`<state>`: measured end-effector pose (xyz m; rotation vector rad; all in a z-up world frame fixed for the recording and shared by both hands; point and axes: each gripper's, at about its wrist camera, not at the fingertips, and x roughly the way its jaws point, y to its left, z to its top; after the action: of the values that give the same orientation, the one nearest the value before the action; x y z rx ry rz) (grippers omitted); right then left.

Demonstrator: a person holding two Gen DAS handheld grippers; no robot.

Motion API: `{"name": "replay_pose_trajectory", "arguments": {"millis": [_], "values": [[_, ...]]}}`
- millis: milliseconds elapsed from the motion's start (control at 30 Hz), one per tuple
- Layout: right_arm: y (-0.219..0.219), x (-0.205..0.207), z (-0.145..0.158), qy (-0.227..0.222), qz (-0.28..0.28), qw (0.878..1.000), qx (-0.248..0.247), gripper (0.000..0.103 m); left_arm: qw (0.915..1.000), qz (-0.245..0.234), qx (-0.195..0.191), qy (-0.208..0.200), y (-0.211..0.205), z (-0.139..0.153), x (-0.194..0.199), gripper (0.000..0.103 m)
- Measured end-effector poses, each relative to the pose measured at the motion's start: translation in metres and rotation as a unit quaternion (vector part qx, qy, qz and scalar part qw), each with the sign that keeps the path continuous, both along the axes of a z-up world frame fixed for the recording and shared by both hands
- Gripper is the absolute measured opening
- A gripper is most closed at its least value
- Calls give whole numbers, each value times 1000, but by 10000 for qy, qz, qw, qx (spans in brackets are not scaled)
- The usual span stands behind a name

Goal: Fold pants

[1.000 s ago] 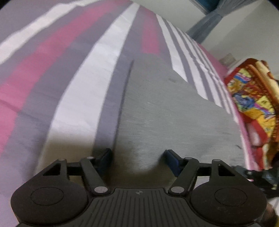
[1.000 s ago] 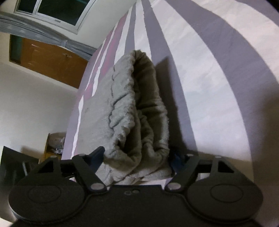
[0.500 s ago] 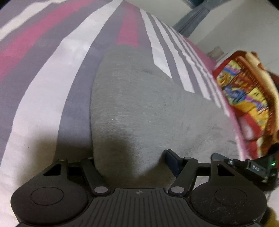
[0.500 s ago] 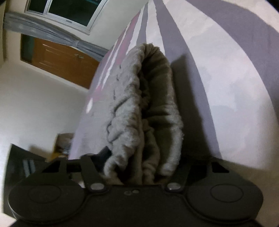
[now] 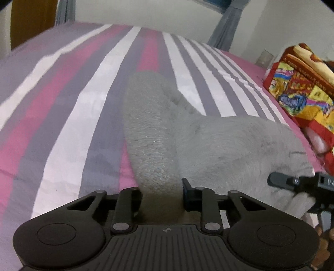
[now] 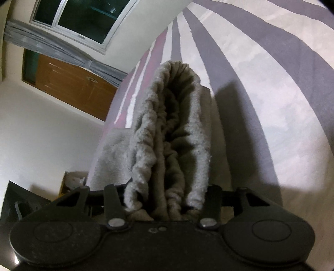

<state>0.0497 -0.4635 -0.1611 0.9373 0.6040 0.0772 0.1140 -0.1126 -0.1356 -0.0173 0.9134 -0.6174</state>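
Observation:
Grey fleece pants (image 5: 229, 143) lie on a striped bed. My left gripper (image 5: 161, 189) is shut on a fold of the pants (image 5: 150, 135) and holds it raised off the bed. My right gripper (image 6: 167, 193) is shut on the gathered elastic waistband (image 6: 167, 133), which stands up between its fingers. The right gripper also shows at the right edge of the left wrist view (image 5: 300, 183), beside the pants. The fingertips of both grippers are partly hidden by the cloth.
The bed sheet (image 5: 73, 108) has pink, white and purple stripes. A colourful folded blanket (image 5: 302, 87) lies at the bed's right side. A wooden door (image 6: 68, 83), a window (image 6: 79, 18) and a small bin (image 6: 71, 181) stand off the bed.
Both grippers closed on the pants and lifted. The left one raised a fold off the bed and tilted up, so that more of the bed shows. The waistband bunched tighter in the right gripper.

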Motion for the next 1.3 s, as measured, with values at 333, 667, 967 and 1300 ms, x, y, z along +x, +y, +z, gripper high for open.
{"name": "replay_pose_trajectory", "arguments": {"millis": [333,667,967,1300], "values": [[1,6,-8,320,-151,9993,-86,47,9998,-20,165,-68,1,-5,-7,26],[8,12,32,-301,-169,9993,147,46,9985,89,-187,-512,3,38,-17,24],[8,13,72,-813,-6,9966,120,46,9951,227,-480,-838,1,82,3,24],[7,18,94,-994,109,9950,-54,46,9921,302,-277,-1184,-29,103,54,24]]}}
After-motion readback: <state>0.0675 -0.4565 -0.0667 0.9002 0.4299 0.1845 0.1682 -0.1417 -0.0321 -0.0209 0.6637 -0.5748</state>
